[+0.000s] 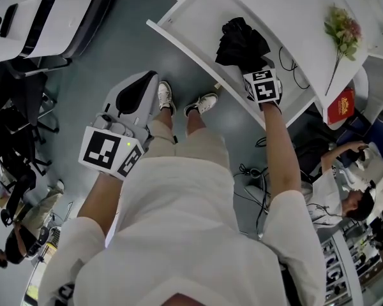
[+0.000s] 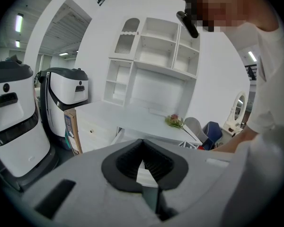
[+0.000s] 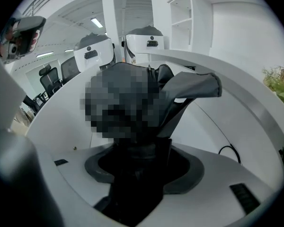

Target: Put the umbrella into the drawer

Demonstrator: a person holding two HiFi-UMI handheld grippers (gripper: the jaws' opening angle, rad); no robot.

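Note:
A black folded umbrella (image 1: 241, 40) hangs in my right gripper (image 1: 251, 64), which is shut on its lower end. In the right gripper view the umbrella (image 3: 184, 91) stands straight up out of the jaws, and part of it is covered by a mosaic patch. It sits low over a wide white surface (image 1: 198, 24) in front of the desk top; this looks like a pulled-out drawer (image 2: 125, 135). My left gripper (image 1: 135, 94) hangs by the person's left leg, away from the desk. Its jaws are shut with nothing in them (image 2: 143, 167).
A pink flower sprig (image 1: 341, 27) and a red packet (image 1: 340, 105) lie on the desk, and a black cable (image 1: 293, 69) lies beside the umbrella. White machines (image 1: 45, 11) stand on the floor at the left. A seated person (image 1: 351, 193) is at the right. A white shelf unit (image 2: 154, 56) rises behind the desk.

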